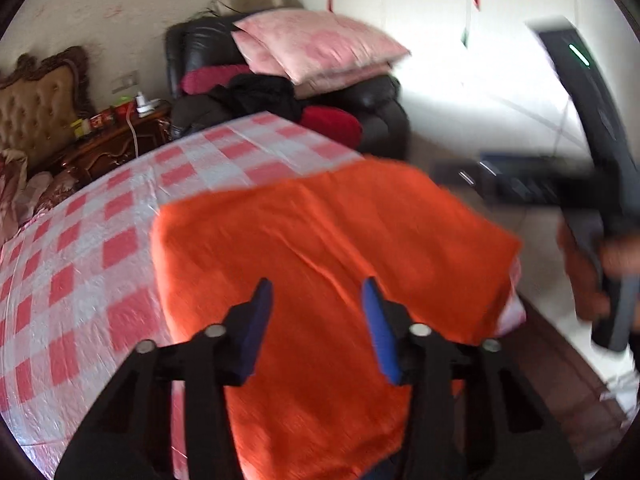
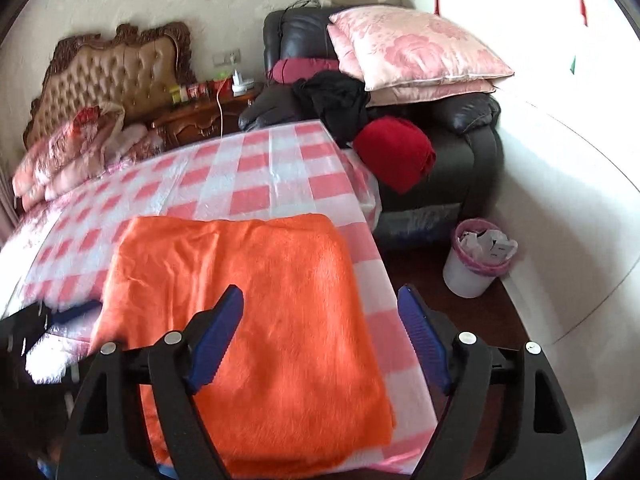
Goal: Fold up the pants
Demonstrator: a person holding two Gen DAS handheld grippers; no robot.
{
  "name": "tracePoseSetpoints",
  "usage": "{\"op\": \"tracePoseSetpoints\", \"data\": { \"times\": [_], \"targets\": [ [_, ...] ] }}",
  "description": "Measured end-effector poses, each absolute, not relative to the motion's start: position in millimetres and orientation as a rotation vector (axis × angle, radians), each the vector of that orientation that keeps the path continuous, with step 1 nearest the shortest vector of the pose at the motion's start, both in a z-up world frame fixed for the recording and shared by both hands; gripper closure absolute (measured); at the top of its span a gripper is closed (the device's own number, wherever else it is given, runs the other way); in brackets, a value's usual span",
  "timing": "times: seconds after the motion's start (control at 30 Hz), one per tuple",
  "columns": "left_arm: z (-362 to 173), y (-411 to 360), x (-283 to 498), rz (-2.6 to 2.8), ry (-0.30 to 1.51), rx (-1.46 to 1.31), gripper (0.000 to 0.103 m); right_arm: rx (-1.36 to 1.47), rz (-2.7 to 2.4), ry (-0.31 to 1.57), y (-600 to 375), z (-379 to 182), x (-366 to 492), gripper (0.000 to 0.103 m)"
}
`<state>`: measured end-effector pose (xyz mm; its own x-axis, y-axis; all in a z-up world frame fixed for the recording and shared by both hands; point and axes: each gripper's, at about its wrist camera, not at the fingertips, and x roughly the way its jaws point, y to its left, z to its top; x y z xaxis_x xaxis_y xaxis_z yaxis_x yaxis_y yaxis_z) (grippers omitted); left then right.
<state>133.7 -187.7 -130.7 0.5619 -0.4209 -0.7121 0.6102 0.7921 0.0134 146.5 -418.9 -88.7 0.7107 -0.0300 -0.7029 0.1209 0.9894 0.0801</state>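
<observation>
The fuzzy orange pants (image 2: 256,320) lie as a flat, compact rectangle on the red-and-white checked plastic cloth (image 2: 256,168), in the lower centre of both views, near the cloth's right edge. The left gripper (image 1: 316,300) has its jaws partly apart, the right gripper (image 2: 320,304) wide apart; both are empty above the fabric. The folding looks nearly or fully finished; perhaps one more fold remains.
</observation>
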Motion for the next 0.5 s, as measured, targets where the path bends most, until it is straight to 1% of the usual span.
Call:
{"op": "tracePoseSetpoints", "data": {
  "times": [0.03,0.1,0.17,0.2,0.23,0.33,0.5],
  "targets": [
    [-140,-191,129,-0.625,0.783,0.292,0.069,0.096,-0.094,0.796,-417,-95,151,0.026],
    [-161,-196,123,-0.636,0.857,0.338,0.071,0.056,-0.109,0.862,-415,-115,158,0.026],
    [-165,-197,114,-0.629,0.808,0.379,0.069,0.034,-0.124,0.925,-414,-134,159,0.026],
    [-166,-197,113,-0.629,0.8,0.386,0.069,0.041,-0.12,0.925,-415,-141,155,0.024],
    [-166,-197,113,-0.627,0.804,0.375,0.067,0.058,-0.122,0.908,-416,-143,151,0.021],
    [-165,-195,113,-0.605,0.816,0.359,0.062,0.106,-0.133,0.916,-420,-144,147,0.021],
    [-160,-193,111,-0.553,0.845,0.32,0.062,0.08,-0.154,0.921,-413,-145,144,0.021]
  ]
}}
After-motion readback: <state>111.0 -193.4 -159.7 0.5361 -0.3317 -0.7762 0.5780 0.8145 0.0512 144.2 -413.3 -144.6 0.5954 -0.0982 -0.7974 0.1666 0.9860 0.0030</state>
